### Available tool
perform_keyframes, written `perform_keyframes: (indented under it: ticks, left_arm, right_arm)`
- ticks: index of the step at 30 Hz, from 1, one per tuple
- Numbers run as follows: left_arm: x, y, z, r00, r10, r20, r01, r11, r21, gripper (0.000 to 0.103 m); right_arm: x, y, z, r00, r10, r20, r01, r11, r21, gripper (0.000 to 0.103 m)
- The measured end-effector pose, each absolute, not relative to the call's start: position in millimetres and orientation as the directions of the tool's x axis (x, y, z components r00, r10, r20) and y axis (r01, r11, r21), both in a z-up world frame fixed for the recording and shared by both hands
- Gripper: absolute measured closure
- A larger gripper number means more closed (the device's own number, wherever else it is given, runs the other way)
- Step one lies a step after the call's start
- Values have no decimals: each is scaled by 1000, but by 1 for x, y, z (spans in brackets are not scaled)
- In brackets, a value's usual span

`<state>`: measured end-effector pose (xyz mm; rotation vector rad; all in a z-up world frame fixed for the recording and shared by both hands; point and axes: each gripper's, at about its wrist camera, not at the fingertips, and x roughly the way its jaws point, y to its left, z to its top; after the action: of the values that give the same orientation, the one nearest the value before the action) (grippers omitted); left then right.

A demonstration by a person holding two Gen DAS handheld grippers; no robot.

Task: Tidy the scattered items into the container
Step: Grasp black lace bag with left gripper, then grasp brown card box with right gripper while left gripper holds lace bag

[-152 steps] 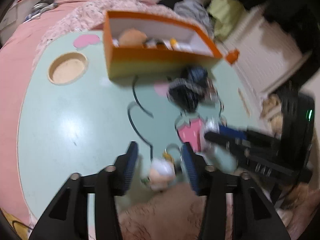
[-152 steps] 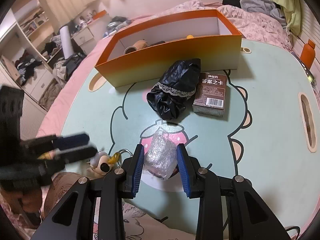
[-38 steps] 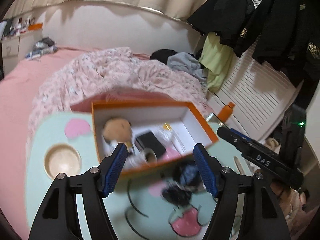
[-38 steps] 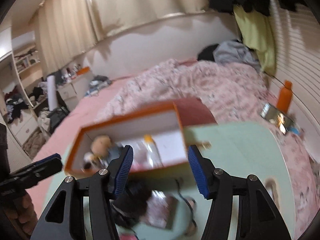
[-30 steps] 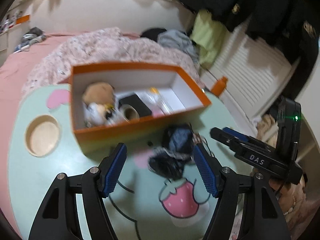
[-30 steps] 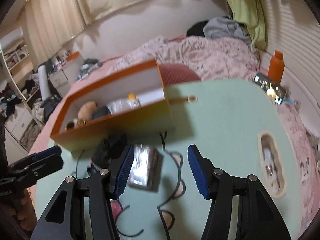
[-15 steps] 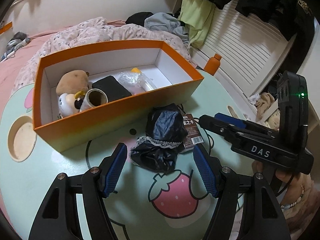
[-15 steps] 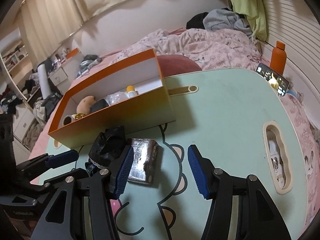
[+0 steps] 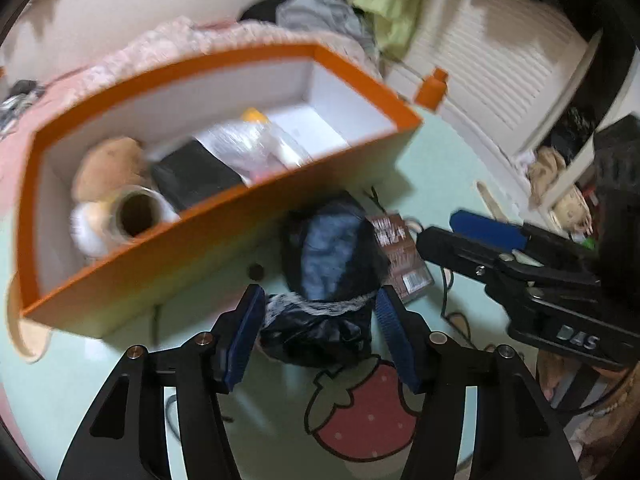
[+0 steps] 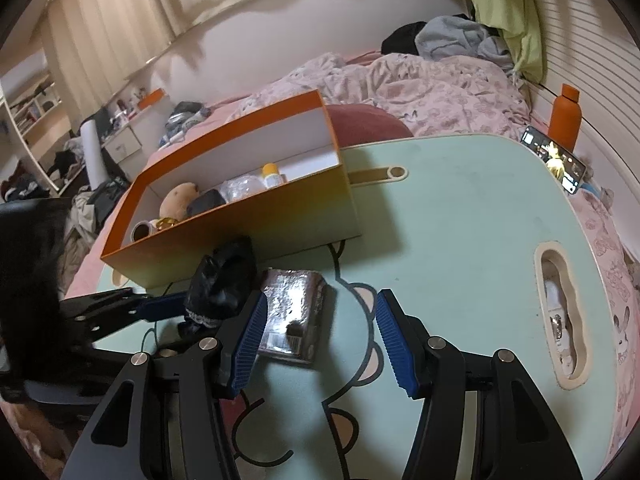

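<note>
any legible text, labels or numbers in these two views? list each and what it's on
"DAS": white letters on the black body of the right gripper, read in the left wrist view.
Brown card box: white print and a barcode on its top, too blurred in both views to read.
Phone screen: lit, nothing legible.
Orange box and black bag: no text visible.

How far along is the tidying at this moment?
Done: the orange box already holds a plush toy, a tape roll, a black case and a clear bag. In hand: the left gripper is closing around the black bundle, not yet gripping. Left: that bundle and the brown card pack beneath the open right gripper.
</note>
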<state>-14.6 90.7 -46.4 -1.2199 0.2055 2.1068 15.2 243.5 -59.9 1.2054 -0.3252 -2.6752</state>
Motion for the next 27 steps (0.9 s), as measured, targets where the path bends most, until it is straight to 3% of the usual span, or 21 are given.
perform_keyframes:
  ticks: [2,3,5,13,20,22,23,27]
  left_arm:
    - [-14,95,-47,-344,457,-820,-638,-755,-152,51]
    - [-13,95,-48,-343,460,-819,-640,-752,-154,61]
    - [-10,91,-49,-345,470,-813,-636,-753,-166,66]
    - [14,49,-17,-438,557,-706,-613,-759,-219,66]
    - [20,23,-15,-484,548,-682,-556,-795,-244,66]
    - [20,19,-13,-494,548,-675,-547,-799,-249,66]
    - [20,20,-12,-497,548,-673,-544,-801,-250,66]
    - [19,22,-13,-497,546,-675,-537,-804,-254,66]
  right_arm:
    - [14,241,-62,-642,-264,-720,89,-958,272,46]
    - [14,239,-63,-637,-267,-723,94,-958,270,46]
    - [13,236,-63,-634,-265,-727,103,-960,260,46]
    - [10,214,-68,-599,-260,-757,167,-966,200,46]
    - [3,198,-79,-558,-195,-807,175,-978,115,46]
    - [4,198,-81,-559,-181,-809,170,-980,102,51]
    - [4,198,-82,-561,-173,-810,168,-981,93,62]
    - [3,197,-82,-561,-179,-809,178,-980,93,63]
